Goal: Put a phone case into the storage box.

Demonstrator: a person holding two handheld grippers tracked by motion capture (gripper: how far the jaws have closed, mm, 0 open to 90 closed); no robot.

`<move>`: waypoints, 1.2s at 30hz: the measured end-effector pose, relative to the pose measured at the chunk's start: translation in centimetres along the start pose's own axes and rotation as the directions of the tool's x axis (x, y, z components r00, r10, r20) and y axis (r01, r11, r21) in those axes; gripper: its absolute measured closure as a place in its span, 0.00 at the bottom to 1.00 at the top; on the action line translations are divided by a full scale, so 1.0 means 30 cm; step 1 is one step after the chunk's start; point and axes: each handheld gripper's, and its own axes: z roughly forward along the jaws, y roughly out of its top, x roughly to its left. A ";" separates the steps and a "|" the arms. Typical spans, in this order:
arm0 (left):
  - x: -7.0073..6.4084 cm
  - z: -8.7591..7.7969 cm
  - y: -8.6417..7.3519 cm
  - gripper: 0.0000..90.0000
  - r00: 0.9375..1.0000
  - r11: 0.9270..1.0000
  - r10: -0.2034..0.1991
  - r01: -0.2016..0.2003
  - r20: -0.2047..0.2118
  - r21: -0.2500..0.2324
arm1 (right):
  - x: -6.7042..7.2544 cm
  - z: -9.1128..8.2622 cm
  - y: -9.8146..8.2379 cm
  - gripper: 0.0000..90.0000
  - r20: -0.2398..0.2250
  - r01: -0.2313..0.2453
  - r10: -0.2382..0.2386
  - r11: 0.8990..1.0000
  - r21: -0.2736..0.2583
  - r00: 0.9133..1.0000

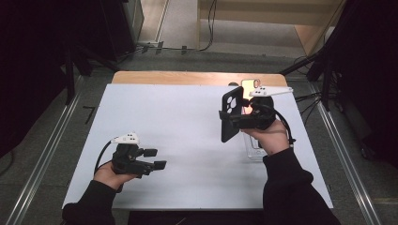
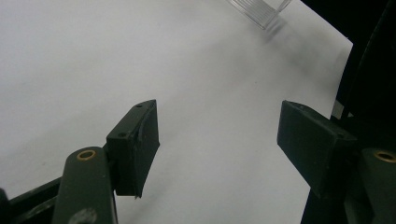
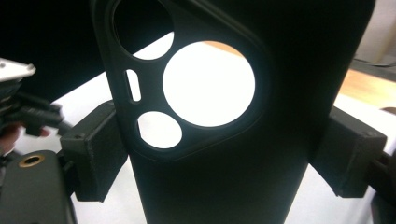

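Black phone case (image 1: 230,114) with camera cutouts, clamped upright across its width by the right hand-held gripper (image 1: 233,118), lifted clear of the white bench (image 1: 187,140). Just behind the case, a smartphone (image 1: 248,89) with a lit screen; just below and right of it, a clear plastic stand (image 1: 256,151). Well left of the case, the left hand-held gripper (image 1: 155,158): jaws parted, nothing between, low over the bench.

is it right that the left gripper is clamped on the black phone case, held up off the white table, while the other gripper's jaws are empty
Not quite: the right gripper is clamped on the black phone case, not the left. The right gripper view shows its pads pressing the case's two edges. The case is indeed up off the white table, and the left gripper has empty jaws, as the left gripper view shows.
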 end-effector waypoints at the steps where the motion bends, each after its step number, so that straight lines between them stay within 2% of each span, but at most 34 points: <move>1: 0.000 -0.001 -0.002 0.33 1.000 1.000 -0.005 0.005 -0.001 -0.002 | -0.010 -0.010 0.003 0.14 0.021 -0.006 0.006 1.000 -0.009 1.000; 7: 0.002 -0.009 -0.015 0.33 1.000 1.000 -0.015 0.015 -0.011 -0.004 | -0.088 -0.069 0.018 0.14 0.129 -0.049 0.058 0.996 -0.071 0.990; 13: 0.002 -0.032 -0.020 0.33 0.999 0.999 -0.030 0.029 -0.024 -0.043 | -0.151 -0.086 0.011 0.14 0.225 -0.070 0.092 0.992 -0.102 0.970; 18: 0.005 -0.038 -0.030 0.33 0.999 0.999 -0.035 0.033 -0.031 -0.039 | -0.209 -0.083 -0.004 0.14 0.282 -0.099 0.128 0.988 -0.116 0.951; 25: -0.003 -0.047 -0.035 0.33 0.999 0.998 -0.036 0.033 -0.039 -0.053 | -0.274 -0.055 -0.017 0.14 0.351 -0.126 0.158 0.986 -0.113 0.923; 29: 0.000 -0.052 -0.037 0.33 0.998 0.998 -0.036 0.034 -0.044 -0.053 | -0.322 -0.023 -0.031 0.14 0.374 -0.151 0.186 0.981 -0.119 0.909; 31: 0.002 -0.053 -0.037 0.33 0.998 0.998 -0.040 0.038 -0.044 -0.057 | -0.343 -0.004 -0.038 0.14 0.402 -0.161 0.194 0.980 -0.115 0.895; 36: 0.005 -0.052 -0.039 0.33 0.998 0.998 -0.037 0.035 -0.046 -0.056 | -0.383 0.049 -0.057 0.14 0.422 -0.178 0.196 0.981 -0.083 0.885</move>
